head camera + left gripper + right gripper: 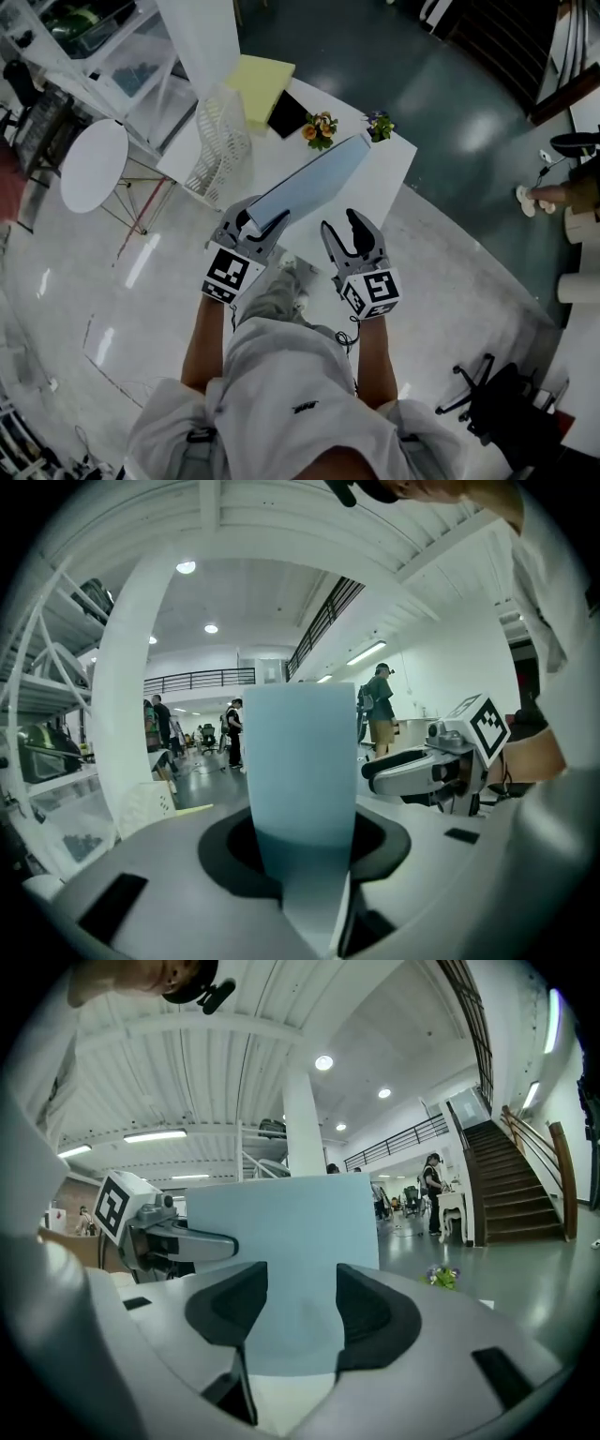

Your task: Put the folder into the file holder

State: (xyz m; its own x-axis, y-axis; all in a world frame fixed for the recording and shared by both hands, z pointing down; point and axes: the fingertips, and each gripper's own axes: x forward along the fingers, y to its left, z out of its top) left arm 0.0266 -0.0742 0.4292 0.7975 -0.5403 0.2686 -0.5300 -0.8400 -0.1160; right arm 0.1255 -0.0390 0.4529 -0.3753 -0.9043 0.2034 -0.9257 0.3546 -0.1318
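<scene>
Folder [314, 183], just one, clamped in left claw [251, 225].

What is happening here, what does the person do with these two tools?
A person holds a tool in each hand, in front of a white table. The left tool is shut on the near end of a light blue folder, which is held in the air. The right tool is open beside it and holds nothing. The white file holder stands on the table's left side; the folder is not yet in it.
</scene>
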